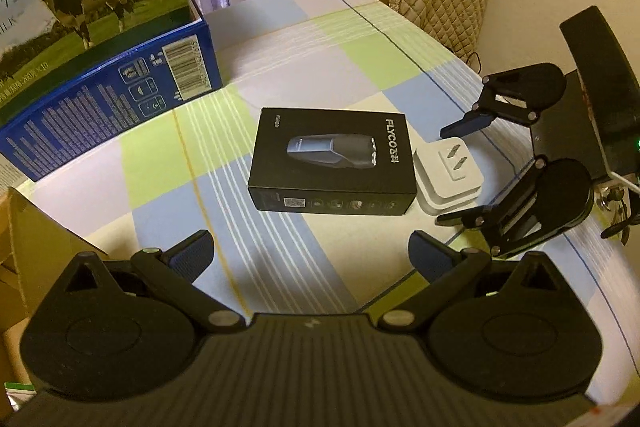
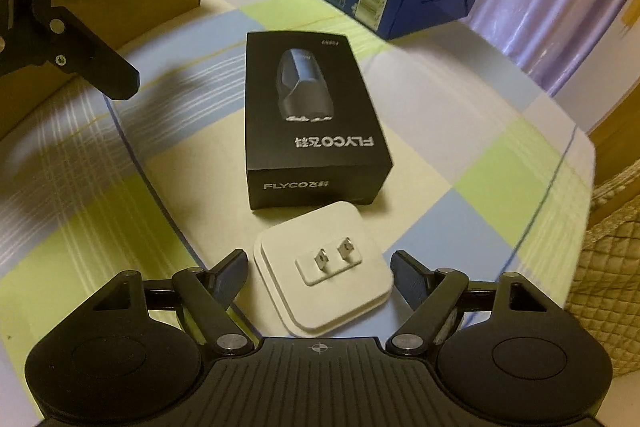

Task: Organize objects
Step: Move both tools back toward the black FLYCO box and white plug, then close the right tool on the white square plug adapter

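Checked tablecloth (image 2: 460, 155), white plug adapter (image 2: 324, 275) between right gripper's (image 2: 320, 277) spread fingers, untouched.

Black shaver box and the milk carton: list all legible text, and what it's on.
"FLYCO飞科" – top face of the black shaver box, printed beside the shaver picture.
"FLYCO飞科" – end face of the same box, facing the white plug adapter.
Small model code on the box top: too blurred to read.
QR label on the box side: unreadable.
Blue milk carton: barcode, icons and fine print all too small to read.
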Available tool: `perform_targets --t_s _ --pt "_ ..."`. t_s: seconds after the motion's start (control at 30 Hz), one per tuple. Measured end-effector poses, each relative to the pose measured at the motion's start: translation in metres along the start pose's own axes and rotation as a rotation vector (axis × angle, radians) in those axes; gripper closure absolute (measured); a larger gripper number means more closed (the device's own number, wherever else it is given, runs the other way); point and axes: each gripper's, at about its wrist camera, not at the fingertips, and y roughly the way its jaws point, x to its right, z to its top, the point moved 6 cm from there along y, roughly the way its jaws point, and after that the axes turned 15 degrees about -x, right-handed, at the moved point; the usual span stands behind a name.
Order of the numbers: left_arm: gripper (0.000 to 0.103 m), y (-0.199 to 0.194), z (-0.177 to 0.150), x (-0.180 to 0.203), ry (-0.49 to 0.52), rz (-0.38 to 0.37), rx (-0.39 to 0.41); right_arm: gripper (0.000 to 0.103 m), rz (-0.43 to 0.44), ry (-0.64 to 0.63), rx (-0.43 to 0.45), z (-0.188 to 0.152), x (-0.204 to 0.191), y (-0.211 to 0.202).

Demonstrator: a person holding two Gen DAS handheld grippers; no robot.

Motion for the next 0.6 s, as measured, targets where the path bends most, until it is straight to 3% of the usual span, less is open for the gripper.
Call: perform_targets --t_s 0.27,0.6 --pt "0.001 0.006 0.002 -0.004 -0.018 -0.006 -0.004 0.030 0.023 0.062 -0.019 -0.007 0.004 -0.004" --pt "0.001 0.005 0.002 -0.009 -0.063 -0.017 0.002 0.030 -0.100 0.281 0.020 0.000 0.054 -0.004"
